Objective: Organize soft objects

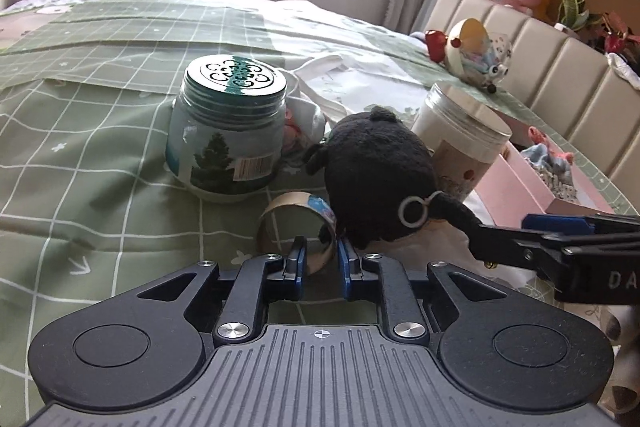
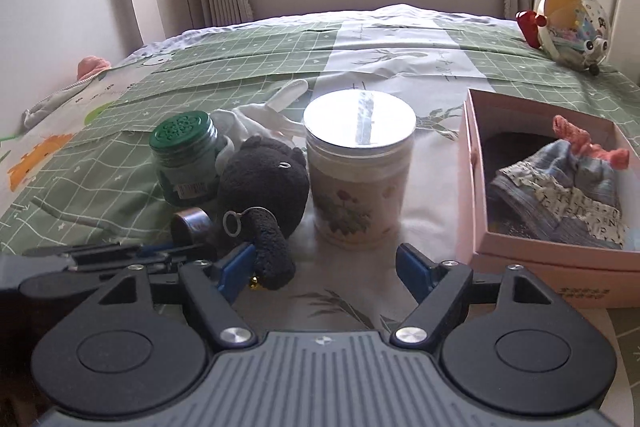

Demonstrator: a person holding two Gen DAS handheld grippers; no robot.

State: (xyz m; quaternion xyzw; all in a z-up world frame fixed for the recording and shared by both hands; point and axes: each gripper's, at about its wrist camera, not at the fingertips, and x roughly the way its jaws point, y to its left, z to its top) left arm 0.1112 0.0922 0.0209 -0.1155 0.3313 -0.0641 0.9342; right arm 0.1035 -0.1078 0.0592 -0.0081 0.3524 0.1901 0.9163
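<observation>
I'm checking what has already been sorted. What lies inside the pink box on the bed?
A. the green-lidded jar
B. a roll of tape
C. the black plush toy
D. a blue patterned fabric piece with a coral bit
D: the pink box holds the blue patterned fabric piece; the black plush toy lies outside it.

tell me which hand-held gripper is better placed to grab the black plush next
Right. The right hand-held gripper stands open with the black plush's limb beside its left finger, and the pink box lies just to its right. The left hand-held gripper straddles the tape roll's rim instead.
</observation>
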